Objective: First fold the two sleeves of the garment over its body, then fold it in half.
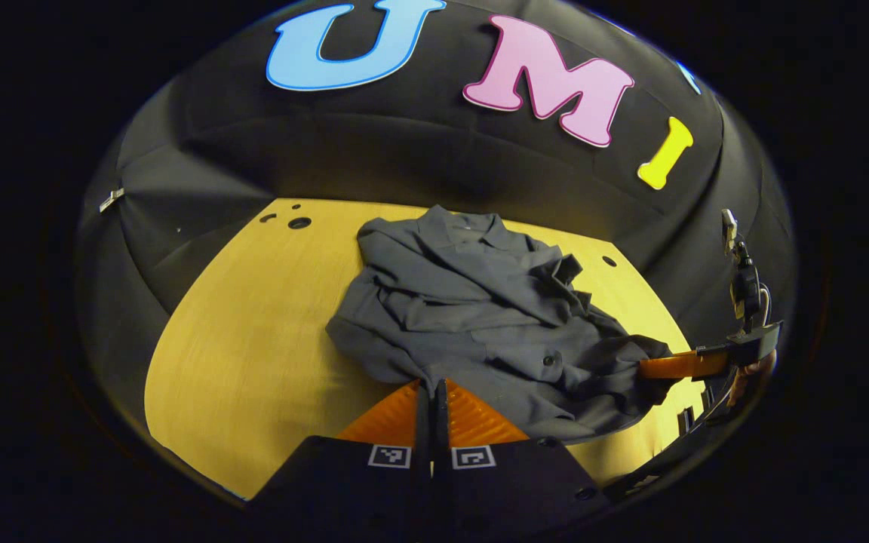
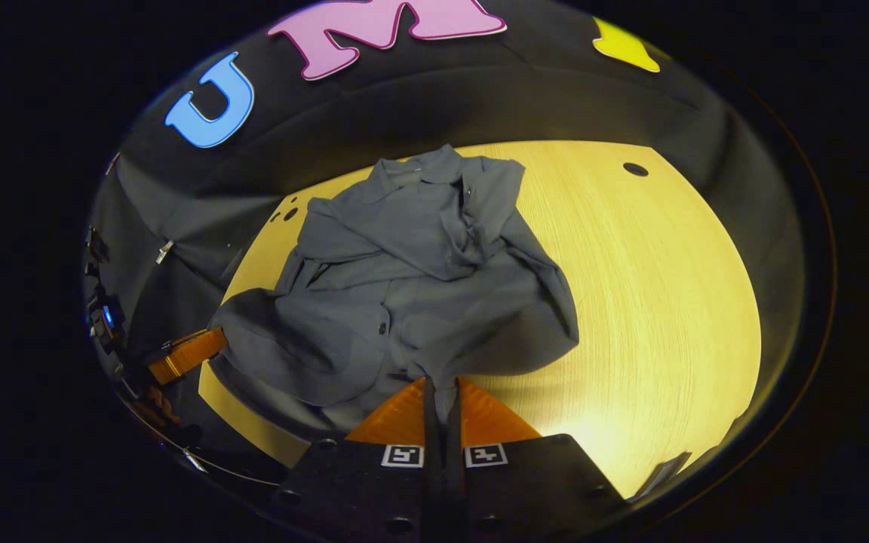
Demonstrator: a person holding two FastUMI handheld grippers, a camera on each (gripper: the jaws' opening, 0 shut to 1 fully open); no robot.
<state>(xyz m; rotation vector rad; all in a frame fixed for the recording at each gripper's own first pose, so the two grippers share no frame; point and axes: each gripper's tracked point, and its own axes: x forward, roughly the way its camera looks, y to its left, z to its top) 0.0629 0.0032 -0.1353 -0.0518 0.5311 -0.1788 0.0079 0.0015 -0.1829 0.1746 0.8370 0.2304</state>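
A grey button-front shirt (image 1: 480,317) lies rumpled on a pale wooden surface (image 1: 253,339), its two sleeves already crossed over its body and its collar at the end farthest from both claws. In the left gripper view, the left claw (image 1: 432,386) is pinched nearly closed on the shirt's near hem, its fingers pressed together with a thin fold of cloth caught between them. The bulk of the shirt spreads ahead of that claw and off to its right. At that view's far right, the other claw's fingers (image 1: 680,366) reach into the shirt's lower corner, gripped by a person's hand (image 1: 751,373).

In the right gripper view, the right claw (image 2: 443,388) is likewise drawn almost shut on the hem, grey fabric (image 2: 404,279) bunched between its fingers. The shirt rises directly ahead of it and to its left, with bare surface (image 2: 653,286) opening to its right. The left claw (image 2: 185,354) shows at the far left, touching the shirt's edge.
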